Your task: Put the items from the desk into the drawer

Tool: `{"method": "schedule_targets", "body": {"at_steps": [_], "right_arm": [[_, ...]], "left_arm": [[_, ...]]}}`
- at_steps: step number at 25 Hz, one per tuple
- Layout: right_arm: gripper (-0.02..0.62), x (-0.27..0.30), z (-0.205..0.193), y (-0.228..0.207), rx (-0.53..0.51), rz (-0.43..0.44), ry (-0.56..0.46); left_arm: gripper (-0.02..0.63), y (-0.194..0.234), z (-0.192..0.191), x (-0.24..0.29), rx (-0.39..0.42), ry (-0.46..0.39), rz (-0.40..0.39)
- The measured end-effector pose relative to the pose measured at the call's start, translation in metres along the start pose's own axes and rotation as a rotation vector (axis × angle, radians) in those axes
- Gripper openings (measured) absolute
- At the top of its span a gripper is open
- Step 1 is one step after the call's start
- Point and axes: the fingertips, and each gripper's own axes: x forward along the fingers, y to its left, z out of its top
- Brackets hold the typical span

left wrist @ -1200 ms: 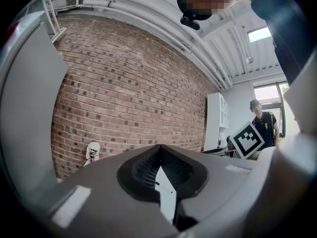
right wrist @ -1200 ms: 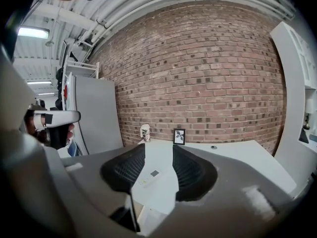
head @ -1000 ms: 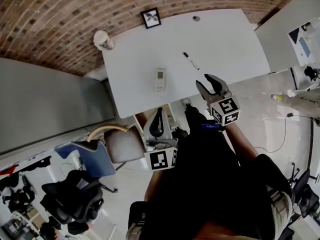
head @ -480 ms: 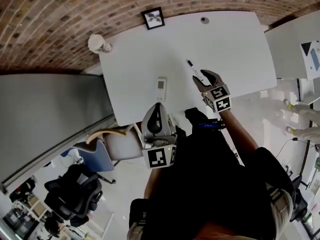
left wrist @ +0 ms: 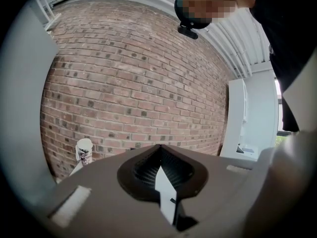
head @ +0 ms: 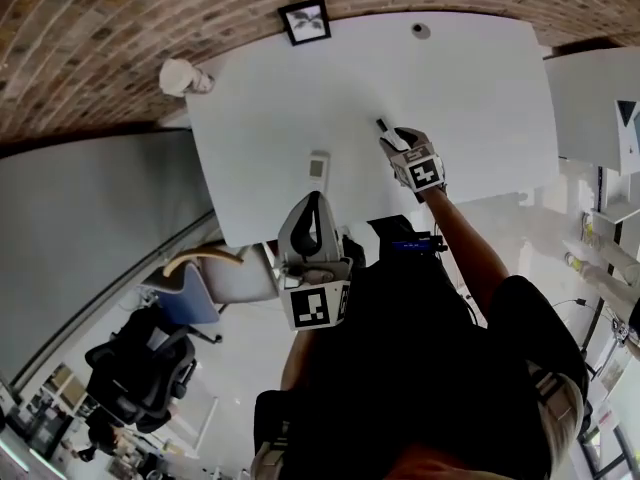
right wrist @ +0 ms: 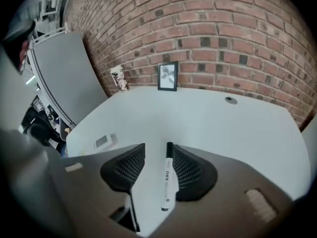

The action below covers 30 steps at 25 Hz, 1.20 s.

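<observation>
A black-and-white marker (right wrist: 167,177) lies on the white desk (head: 470,98), between the jaws of my open right gripper (right wrist: 157,150) and close against the right-hand pad. From the head view the right gripper (head: 392,138) tilts down over the marker (head: 383,125) at mid-desk. A white remote (head: 318,166) lies to its left, also visible in the right gripper view as the remote (right wrist: 104,142). My left gripper (head: 313,200) hovers at the desk's front edge, shut and empty, pointing level at the brick wall. The left gripper (left wrist: 159,147) shows its pads meeting. No drawer is visible.
A paper cup (head: 180,76) stands at the desk's far left corner and a small picture frame (head: 306,20) leans against the brick wall. A cable grommet (head: 421,30) sits at the back. A grey partition flanks the left; chairs (head: 190,293) stand below the desk.
My right gripper has dropped and moved forward from off the desk's front edge to straddle the marker. The left gripper has moved forward to the desk's front edge.
</observation>
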Motion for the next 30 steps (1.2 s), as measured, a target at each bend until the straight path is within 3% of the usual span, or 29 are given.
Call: {"method": "schedule_targets", "body": {"at_steps": [7, 11, 15, 23, 25, 30], "right_arm": [[0.169, 0.036, -0.031, -0.022, -0.032, -0.03, 0.119], [0.16, 0.048, -0.042, -0.022, -0.008, -0.005, 0.15], [0.142, 0.055, -0.047, -0.027, -0.082, -0.022, 0.189], [0.116, 0.055, -0.042, -0.026, -0.13, -0.028, 0.203], [0.072, 0.056, -0.039, -0.025, -0.135, -0.026, 0.204], [0.067, 0.055, -0.04, -0.028, -0.124, -0.016, 0.206]], "left_arm": [[0.015, 0.002, 0.003, 0.02, 0.003, 0.004, 0.029], [0.015, 0.001, 0.003, 0.03, 0.009, 0.005, 0.035], [0.015, 0.0, 0.002, 0.035, 0.005, 0.01, 0.047], [0.015, 0.0, 0.001, 0.034, 0.0, 0.017, 0.066], [0.015, -0.001, 0.001, 0.033, -0.001, 0.012, 0.069], [0.015, -0.005, 0.004, 0.025, -0.003, 0.007, 0.077]]}}
